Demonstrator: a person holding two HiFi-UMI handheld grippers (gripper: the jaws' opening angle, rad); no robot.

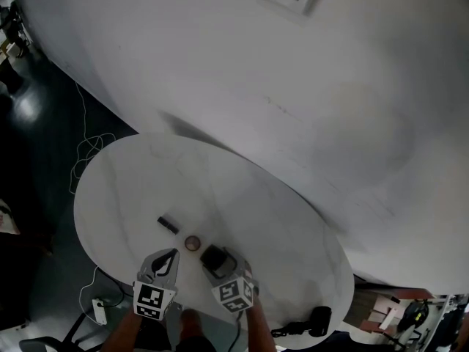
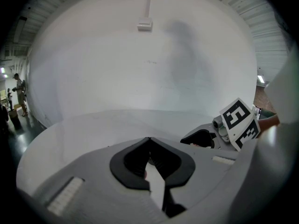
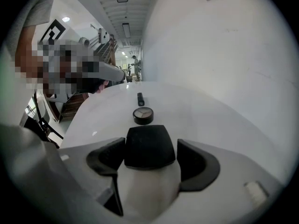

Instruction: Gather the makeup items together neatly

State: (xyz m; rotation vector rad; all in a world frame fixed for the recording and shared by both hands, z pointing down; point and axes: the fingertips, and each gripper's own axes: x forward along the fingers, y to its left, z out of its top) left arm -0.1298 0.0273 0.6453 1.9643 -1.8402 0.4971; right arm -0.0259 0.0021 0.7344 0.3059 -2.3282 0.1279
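Note:
On the round white table [image 1: 146,174] lie a small black tube [image 1: 168,224] and a round dark compact [image 1: 192,243]; the right gripper view shows the tube [image 3: 140,99] beyond the compact [image 3: 143,115]. My right gripper [image 1: 217,259] is shut on a white bottle with a square black cap [image 3: 149,146], held just right of the compact. The cap [image 1: 214,255] shows between its jaws [image 3: 150,144]. My left gripper [image 1: 174,254] hovers near the table's front edge, left of the compact, its jaws [image 2: 149,140] shut with nothing between them.
A large white curved wall [image 1: 293,86] rises right behind the table. White cable [image 1: 88,149] lies on the dark floor at the left, a power strip [image 1: 99,311] sits below the table's front edge, and a black device [image 1: 319,320] lies at the lower right.

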